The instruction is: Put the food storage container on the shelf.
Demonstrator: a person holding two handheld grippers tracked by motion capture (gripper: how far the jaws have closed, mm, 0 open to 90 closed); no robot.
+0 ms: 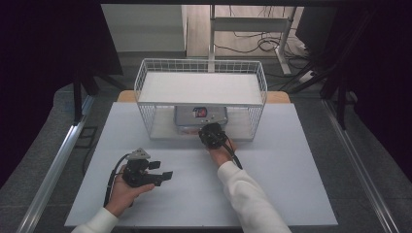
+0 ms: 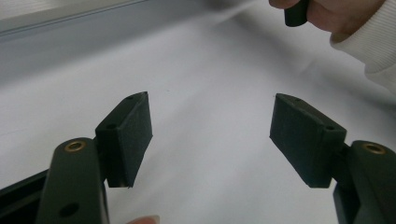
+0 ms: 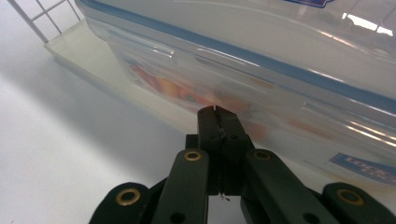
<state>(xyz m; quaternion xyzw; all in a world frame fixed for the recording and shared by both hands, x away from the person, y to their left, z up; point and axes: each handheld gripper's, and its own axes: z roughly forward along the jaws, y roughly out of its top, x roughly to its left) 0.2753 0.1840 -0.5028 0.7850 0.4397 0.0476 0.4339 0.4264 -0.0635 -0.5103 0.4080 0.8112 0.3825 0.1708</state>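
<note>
Wire formed the two-tier white rack (image 1: 200, 65), a thin square grid around flat pale shelves, standing at the far middle of the smooth, matte white table (image 1: 291, 184). On its lower shelf sat a clear plastic box (image 1: 200, 119) with a blue-edged lid and a small label on top; the right gripper view added what the high view could not resolve, namely glossy, reflective walls (image 3: 261, 79), blurred orange and red contents behind them, and a blue logo patch low on the side. The right gripper (image 1: 212, 135) lay at the front of that lower shelf, just before the box, and in its own view its black jaws (image 3: 217, 122) were pressed together with nothing between them, tips close against the box wall. The left gripper (image 1: 160, 172) rested at the near left of the table, held in a hand (image 1: 124, 191) with a white sleeve; its own view showed the finely textured rectangular pads (image 2: 135, 135) standing wide apart over bare tabletop.
</note>
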